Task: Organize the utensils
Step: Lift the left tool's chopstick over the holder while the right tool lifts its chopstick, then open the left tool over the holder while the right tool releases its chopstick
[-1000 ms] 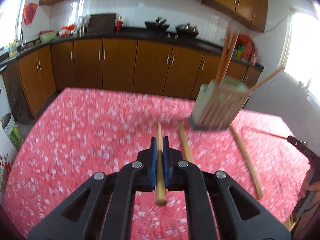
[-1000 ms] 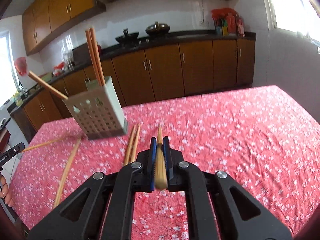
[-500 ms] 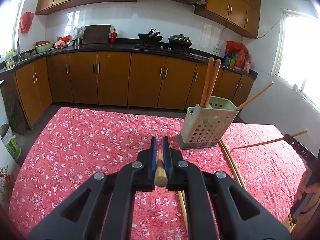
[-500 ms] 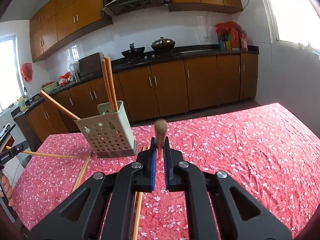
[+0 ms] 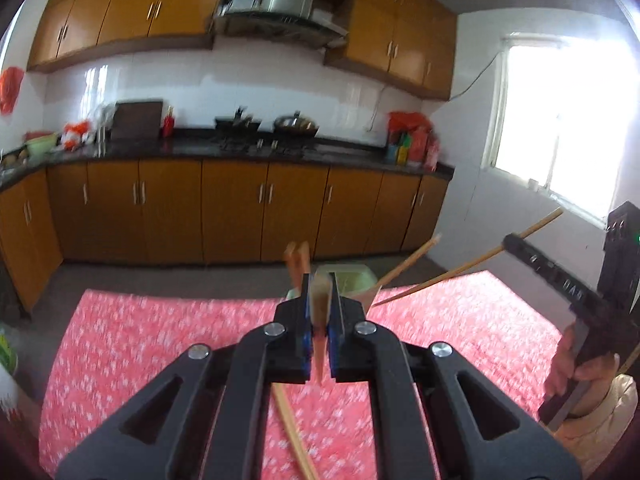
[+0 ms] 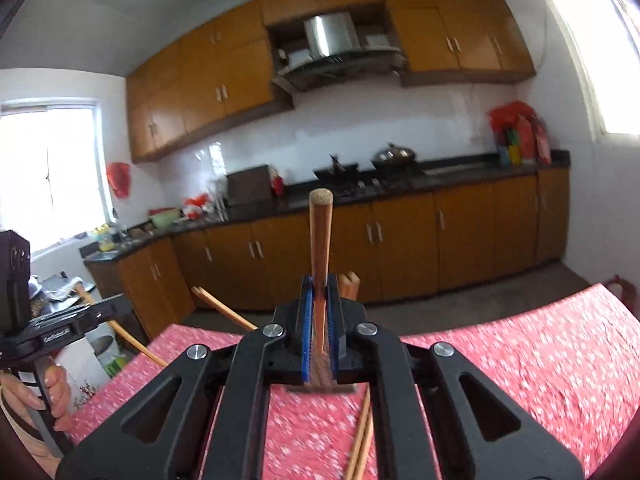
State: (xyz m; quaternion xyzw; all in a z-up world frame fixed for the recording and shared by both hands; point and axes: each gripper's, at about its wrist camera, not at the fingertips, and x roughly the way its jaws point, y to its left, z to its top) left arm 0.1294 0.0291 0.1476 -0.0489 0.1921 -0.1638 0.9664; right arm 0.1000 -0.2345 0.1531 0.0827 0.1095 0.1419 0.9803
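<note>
No legible text — only blurred marks

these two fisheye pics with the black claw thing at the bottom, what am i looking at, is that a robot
No robot here. A person holds a handheld tool in each hand, and each tool carries a camera that looks forward along its two-fingered claw.

In the left tool's picture, the left claw is shut on a wooden chopstick. Just behind it stands a pale green utensil holder with chopsticks in it. At the right edge you see the person's other hand gripping the second tool.

The right tool's picture shows the right claw shut on its own chopstick, which points upward.

Below both is a table under a red flowered cloth, with a few loose chopsticks lying on it. Kitchen cabinets fill the background.
</note>
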